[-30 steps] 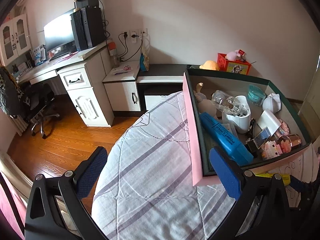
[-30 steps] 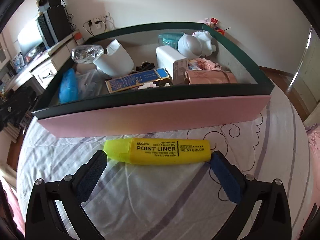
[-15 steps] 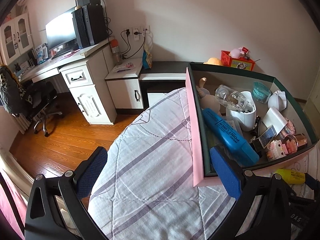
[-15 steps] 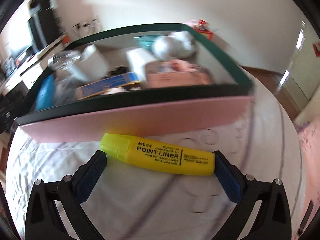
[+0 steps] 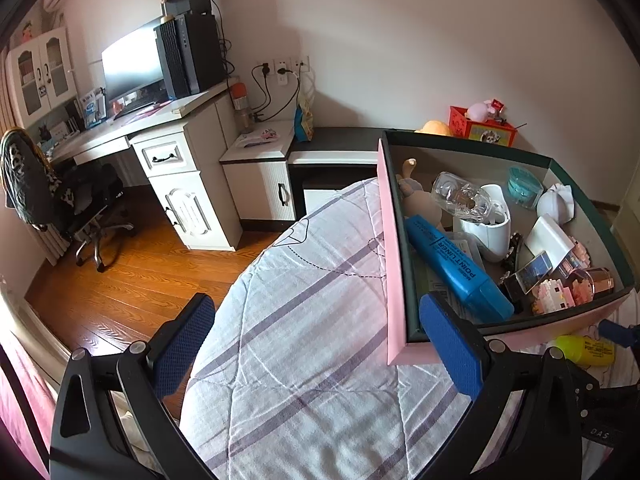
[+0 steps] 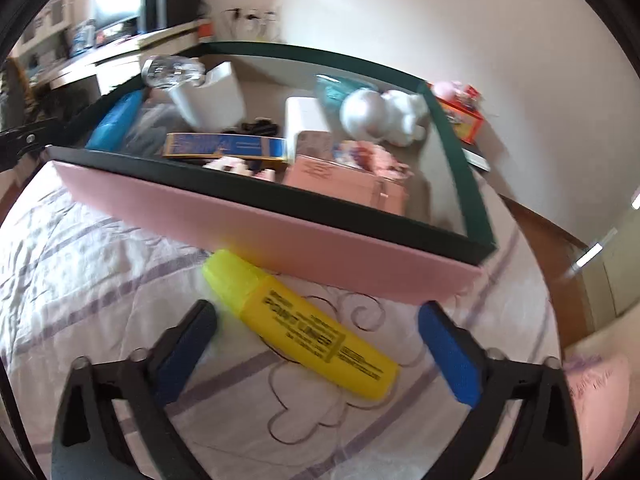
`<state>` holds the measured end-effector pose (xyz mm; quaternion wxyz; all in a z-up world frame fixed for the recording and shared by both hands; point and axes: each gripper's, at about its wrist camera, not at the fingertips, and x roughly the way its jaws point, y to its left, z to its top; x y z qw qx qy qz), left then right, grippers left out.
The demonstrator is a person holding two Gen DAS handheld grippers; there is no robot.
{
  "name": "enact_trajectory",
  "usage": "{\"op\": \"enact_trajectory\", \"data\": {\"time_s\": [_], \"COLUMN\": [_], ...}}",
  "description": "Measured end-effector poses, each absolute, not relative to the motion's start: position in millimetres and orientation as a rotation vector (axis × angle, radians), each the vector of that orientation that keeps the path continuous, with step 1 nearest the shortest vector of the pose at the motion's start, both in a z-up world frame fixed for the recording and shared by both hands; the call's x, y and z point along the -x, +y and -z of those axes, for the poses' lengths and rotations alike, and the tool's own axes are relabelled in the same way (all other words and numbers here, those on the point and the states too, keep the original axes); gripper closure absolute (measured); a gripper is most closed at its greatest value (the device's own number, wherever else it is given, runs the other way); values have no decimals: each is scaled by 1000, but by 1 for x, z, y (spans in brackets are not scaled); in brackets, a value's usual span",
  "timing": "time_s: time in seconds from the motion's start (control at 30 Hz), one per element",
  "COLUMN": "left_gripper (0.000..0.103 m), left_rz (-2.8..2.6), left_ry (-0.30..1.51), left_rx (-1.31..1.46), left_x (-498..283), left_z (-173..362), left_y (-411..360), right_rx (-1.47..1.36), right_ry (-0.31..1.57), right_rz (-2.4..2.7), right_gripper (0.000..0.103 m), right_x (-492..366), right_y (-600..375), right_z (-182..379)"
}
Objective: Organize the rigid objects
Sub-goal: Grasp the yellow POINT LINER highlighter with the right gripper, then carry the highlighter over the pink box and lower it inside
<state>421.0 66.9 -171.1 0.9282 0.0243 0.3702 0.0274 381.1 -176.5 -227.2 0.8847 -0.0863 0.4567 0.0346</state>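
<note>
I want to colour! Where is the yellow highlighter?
The yellow highlighter lies on the striped bedspread, right below the box's pink front wall and between the right gripper's open jaws.

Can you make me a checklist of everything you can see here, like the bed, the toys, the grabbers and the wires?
Surface: striped quilt on a bed.
Job's things: yellow highlighter lies outside the pink box; blue highlighter inside.
Clutter: white cup, glass bottle, small toys in the box.
Grippers: left gripper open, empty; right gripper just closing around the yellow highlighter, pads apart from it.
Cables: plugged into wall sockets.
Surroundings: desk, monitor, chair.
</note>
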Motion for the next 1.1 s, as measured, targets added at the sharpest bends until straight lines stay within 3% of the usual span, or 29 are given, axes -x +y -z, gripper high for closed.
{"op": "enact_trajectory", "data": {"time_s": [0.17,0.2,0.7,0.73,0.83,0.9,0.93,1.0,1.03,1.1], "left_gripper": [0,0,3,6,28,50,54,72,76,95], "left_rz": [-40,-35,13,20,51,64,72,89,93,106], "left_ry": [747,741,760,766,797,818,829,845,850,860], "left_rx": [-53,-49,-68,-66,-44,-39,-36,-38,-44,-53], "left_x": [-410,-409,-422,-425,-434,-441,-444,-449,-451,-455], "left_z": [166,164,170,171,174,177,178,181,182,183], "left_y": [68,68,53,53,49,46,44,39,36,30], "right_rx": [123,112,-90,-97,-123,-131,-135,-142,-143,-144], "right_ry": [943,931,887,882,879,873,869,864,863,858], "right_rz": [-181,-195,-9,3,-1,7,7,10,10,16], "right_gripper": [58,74,76,76,76,76,76,76,76,76], "right_x": [-370,-364,-328,-329,-338,-343,-343,-345,-346,-350], "right_y": [-178,-179,-258,-263,-271,-272,-274,-277,-279,-280], "right_z": [225,223,227,227,226,225,225,224,223,223]}}
